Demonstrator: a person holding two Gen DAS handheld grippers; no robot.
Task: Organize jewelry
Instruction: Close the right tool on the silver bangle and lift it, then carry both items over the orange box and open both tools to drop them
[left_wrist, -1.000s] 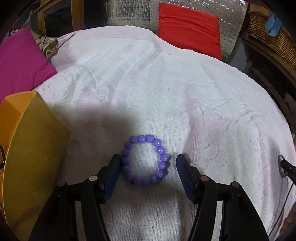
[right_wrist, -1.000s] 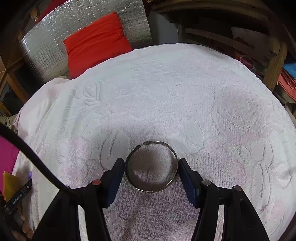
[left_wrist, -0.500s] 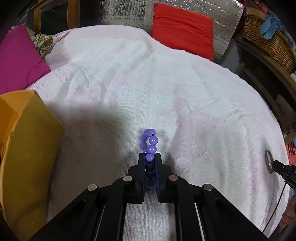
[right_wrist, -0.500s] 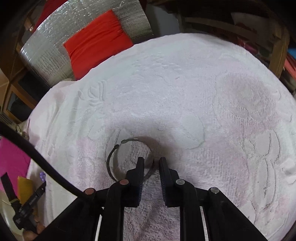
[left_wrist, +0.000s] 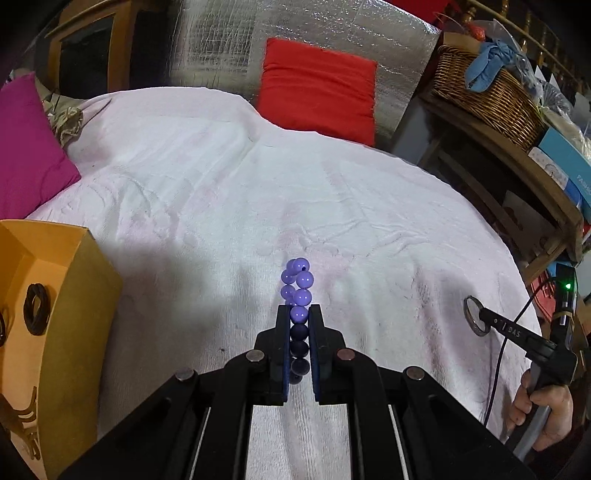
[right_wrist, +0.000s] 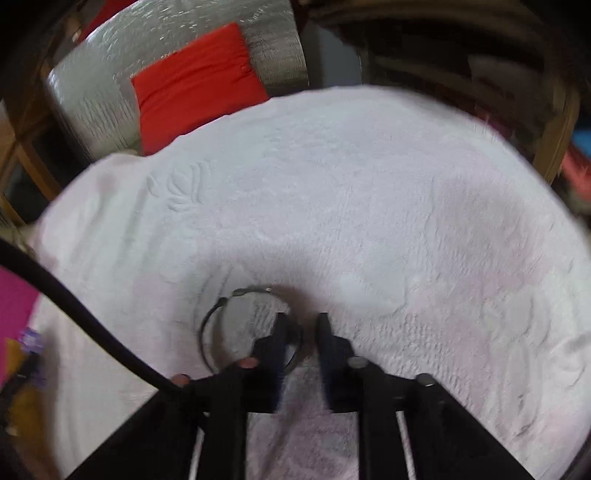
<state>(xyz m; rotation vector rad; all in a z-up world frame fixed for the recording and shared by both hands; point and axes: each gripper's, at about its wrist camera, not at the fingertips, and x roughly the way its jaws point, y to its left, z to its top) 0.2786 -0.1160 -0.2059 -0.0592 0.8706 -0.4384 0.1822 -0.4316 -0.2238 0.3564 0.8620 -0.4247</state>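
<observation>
My left gripper is shut on a purple bead bracelet, which sticks out past the fingertips above the white towel. An open yellow box at the left holds dark rings. My right gripper is nearly shut on a thin metal bangle, which hangs out to the left of its fingers over the towel. In the left wrist view the right gripper shows at the far right with the bangle in it.
A red cushion leans on a silver foil panel at the back. A magenta cushion lies at the left. A wicker basket stands on a wooden shelf at the right.
Both grippers closed, the left on the bead bracelet and the right on the bangle. Both have since lifted off the towel; the right wrist view is blurred with motion.
</observation>
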